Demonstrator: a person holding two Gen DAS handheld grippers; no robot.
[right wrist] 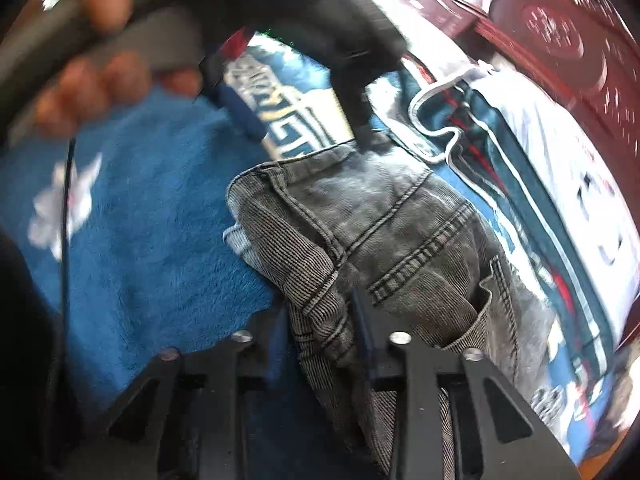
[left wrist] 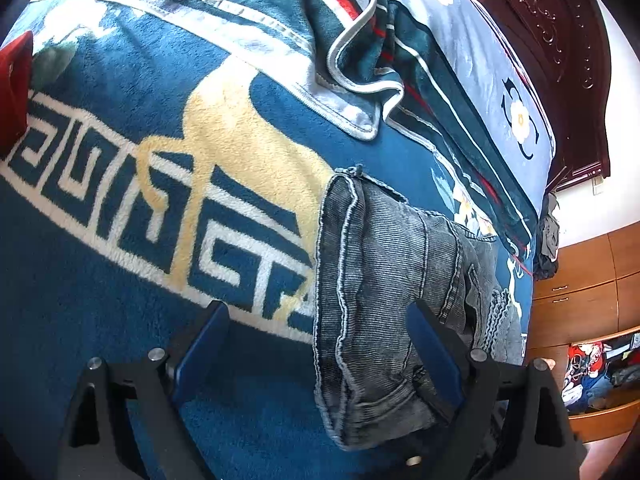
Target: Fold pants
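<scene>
The grey pants [left wrist: 384, 288] lie in a folded bundle on the blue blanket [left wrist: 120, 208] covering the bed. The right tool [right wrist: 320, 320] has its fingers closed on a fold of the pants [right wrist: 360, 232] (the picture is blurred). The left tool [left wrist: 316, 340] is wide open, one finger [left wrist: 434, 348] over the pants, the other over blanket.

I see a bed under a blue fleece blanket [left wrist: 120, 240] with a white key border — dark carved headboard [left wrist: 560, 32] far right, wooden drawers [left wrist: 580, 280] and a white wall [left wrist: 616, 120] beyond, in bright daylight.
</scene>
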